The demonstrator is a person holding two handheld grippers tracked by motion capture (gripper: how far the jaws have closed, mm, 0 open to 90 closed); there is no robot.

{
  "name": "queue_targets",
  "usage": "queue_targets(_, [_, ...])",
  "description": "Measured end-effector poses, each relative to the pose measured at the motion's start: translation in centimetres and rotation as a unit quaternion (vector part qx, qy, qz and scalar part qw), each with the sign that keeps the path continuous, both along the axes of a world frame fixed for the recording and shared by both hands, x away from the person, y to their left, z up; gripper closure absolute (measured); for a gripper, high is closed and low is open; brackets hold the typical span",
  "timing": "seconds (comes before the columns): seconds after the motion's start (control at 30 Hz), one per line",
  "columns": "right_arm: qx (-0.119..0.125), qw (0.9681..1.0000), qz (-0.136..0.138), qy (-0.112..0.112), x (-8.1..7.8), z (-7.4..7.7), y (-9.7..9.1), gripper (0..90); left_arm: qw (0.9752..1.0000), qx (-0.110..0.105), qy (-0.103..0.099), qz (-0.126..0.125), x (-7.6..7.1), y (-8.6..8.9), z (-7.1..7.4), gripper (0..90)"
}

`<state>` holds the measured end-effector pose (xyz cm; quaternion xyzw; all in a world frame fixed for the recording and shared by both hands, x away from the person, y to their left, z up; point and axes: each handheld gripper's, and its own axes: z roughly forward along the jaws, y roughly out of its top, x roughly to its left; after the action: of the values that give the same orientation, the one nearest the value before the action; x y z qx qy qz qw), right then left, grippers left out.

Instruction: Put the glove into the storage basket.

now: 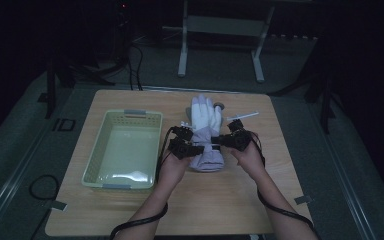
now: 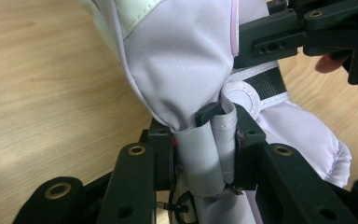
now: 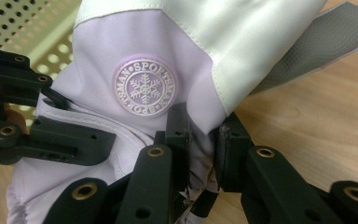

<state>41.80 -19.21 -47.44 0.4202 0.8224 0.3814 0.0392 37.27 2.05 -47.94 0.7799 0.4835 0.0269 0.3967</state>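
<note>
A white and pale lilac ski glove [image 1: 205, 131] lies on the wooden table [image 1: 230, 200], fingers pointing away from me, cuff toward me. My left gripper [image 1: 200, 149] comes in at the glove's left side near the wrist and is shut on a fold of its fabric [image 2: 205, 154]. From the right, my right gripper [image 1: 216, 140] is shut on the glove's edge [image 3: 200, 140], just below a round snowflake badge [image 3: 143, 88]. A grey palm patch [image 3: 317, 42] shows under the glove. The two grippers face each other across the wrist strap [image 2: 265, 84].
A pale green perforated plastic basket [image 1: 100, 150] stands left of the glove, with nothing in it. A thin white stick [image 1: 245, 116] lies beyond the right gripper. Metal stand legs [image 1: 182, 55] are on the floor behind the table.
</note>
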Motion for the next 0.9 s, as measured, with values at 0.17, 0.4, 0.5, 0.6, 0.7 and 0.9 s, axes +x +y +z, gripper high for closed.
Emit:
queue_targets(0.17, [0.002,0.9998,0.010,-0.018,-0.6,1.8,0.8,77.9,0.9999,0.008,-0.006,-0.008,-0.3,1.1,1.9,68.4])
queue_targets(0.4, [0.008,0.9989,0.027,-0.036,-1.2,3.7,2.8,77.9,0.9992,0.031,-0.017,-0.017,-0.9,3.1,4.4,68.8])
queue_targets(0.5, [0.019,0.9985,0.031,-0.041,-1.4,4.3,3.8,77.9,0.9987,0.041,-0.021,-0.019,-1.2,4.2,5.3,68.7])
queue_targets(0.6, [0.022,0.9983,0.033,-0.043,-1.5,4.6,4.6,77.9,0.9982,0.050,-0.024,-0.021,-1.4,5.0,5.7,68.7])
queue_targets(0.7, [0.017,0.9978,0.040,-0.050,-1.8,5.2,6.5,77.9,0.9981,0.054,-0.023,-0.021,-1.7,6.7,6.2,68.8])
queue_targets(0.9, [0.009,0.9969,0.055,-0.055,-2.1,5.7,9.1,78.0,0.9977,0.060,-0.025,-0.019,-2.2,9.2,6.8,68.8])
